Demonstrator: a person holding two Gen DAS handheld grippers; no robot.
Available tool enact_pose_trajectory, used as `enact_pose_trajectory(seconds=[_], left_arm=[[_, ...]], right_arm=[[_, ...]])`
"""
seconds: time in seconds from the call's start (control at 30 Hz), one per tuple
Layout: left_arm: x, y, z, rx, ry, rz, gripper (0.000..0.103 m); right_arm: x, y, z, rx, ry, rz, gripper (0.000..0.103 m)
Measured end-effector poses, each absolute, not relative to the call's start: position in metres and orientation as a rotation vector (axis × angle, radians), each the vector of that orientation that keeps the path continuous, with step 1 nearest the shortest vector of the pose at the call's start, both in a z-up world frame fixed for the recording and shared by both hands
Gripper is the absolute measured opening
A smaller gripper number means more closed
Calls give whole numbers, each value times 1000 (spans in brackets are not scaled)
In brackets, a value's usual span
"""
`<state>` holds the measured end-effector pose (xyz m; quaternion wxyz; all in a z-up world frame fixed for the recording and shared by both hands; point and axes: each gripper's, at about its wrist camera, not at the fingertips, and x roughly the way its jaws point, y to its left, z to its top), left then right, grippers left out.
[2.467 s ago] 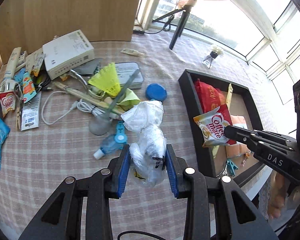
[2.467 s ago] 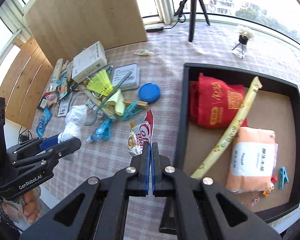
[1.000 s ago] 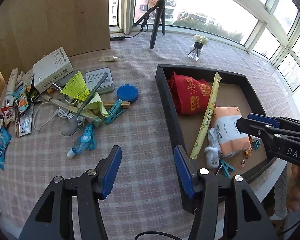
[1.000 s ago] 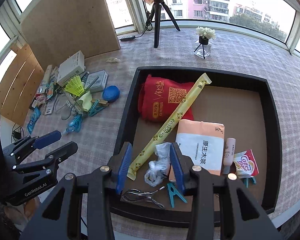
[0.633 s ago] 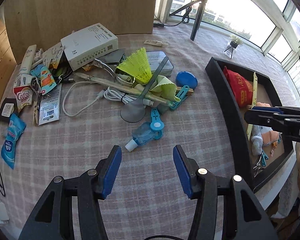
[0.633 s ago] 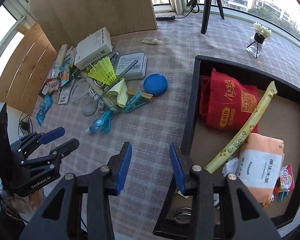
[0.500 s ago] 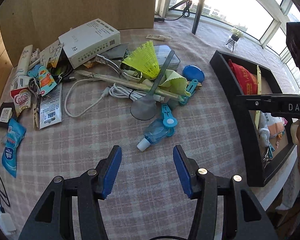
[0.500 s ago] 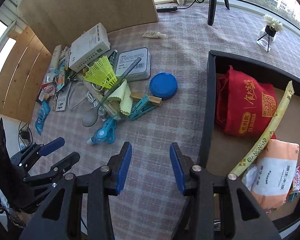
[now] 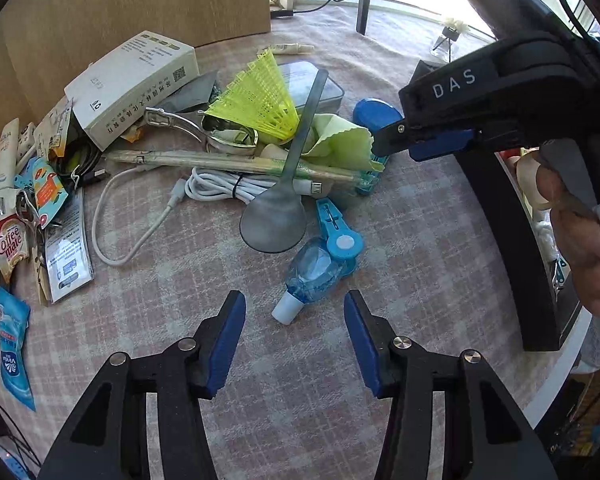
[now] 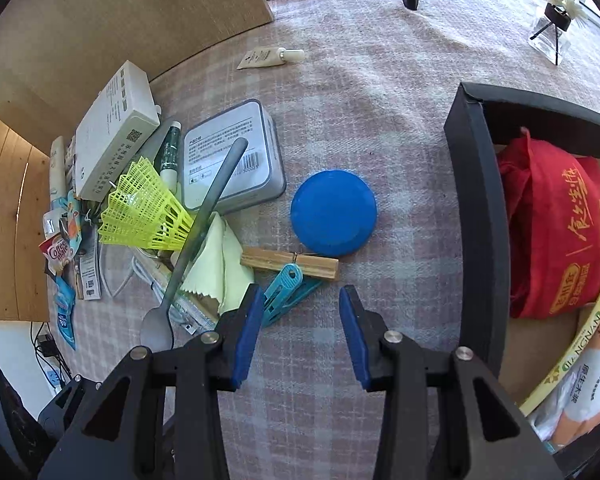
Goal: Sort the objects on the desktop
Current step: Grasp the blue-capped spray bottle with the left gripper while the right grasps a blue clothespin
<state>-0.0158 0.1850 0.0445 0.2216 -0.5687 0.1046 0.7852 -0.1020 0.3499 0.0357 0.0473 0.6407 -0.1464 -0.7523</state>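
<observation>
My left gripper (image 9: pixel 294 304) hangs low over the checked cloth with its jaws closing. The white cap of a small blue bottle (image 9: pixel 314 270) lies between its fingertips, and the pads are not touching it. A blue clip (image 9: pixel 338 236) lies against the bottle. My right gripper (image 10: pixel 300 296) is open above a teal clothes peg (image 10: pixel 286 292), which lies by its left finger, and a wooden peg (image 10: pixel 290 262). From the left wrist, the right gripper (image 9: pixel 384 146) reaches in over the pile's right edge. The black tray (image 10: pixel 476 200) at the right holds a red bag (image 10: pixel 556 232).
A pile sits beyond both grippers: a yellow shuttlecock (image 9: pixel 260 96), a grey spoon (image 9: pixel 276 220), a white cable (image 9: pixel 216 188), a green cloth (image 10: pixel 216 264), a tin (image 10: pixel 232 160), a white box (image 9: pixel 132 84) and a blue lid (image 10: pixel 334 214). Sachets (image 9: pixel 10 240) lie at the left edge.
Both grippers have sunk toward the pile. The right one swung left from over the tray to the pegs. The left one closed in on the bottle, and its jaws narrowed a little.
</observation>
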Motion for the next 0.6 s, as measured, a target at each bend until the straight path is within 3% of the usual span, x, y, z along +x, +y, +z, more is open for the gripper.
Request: enact_pose_trajectory(seconds=[0.53, 0.6], left_arm=[[-26, 209, 27, -1592, 317, 2082, 26], [-23, 209, 27, -1597, 301, 2083, 16]], right_arm=[[-98, 329, 27, 1997, -283, -2255, 23], [-92, 328, 27, 1998, -254, -2239, 13]])
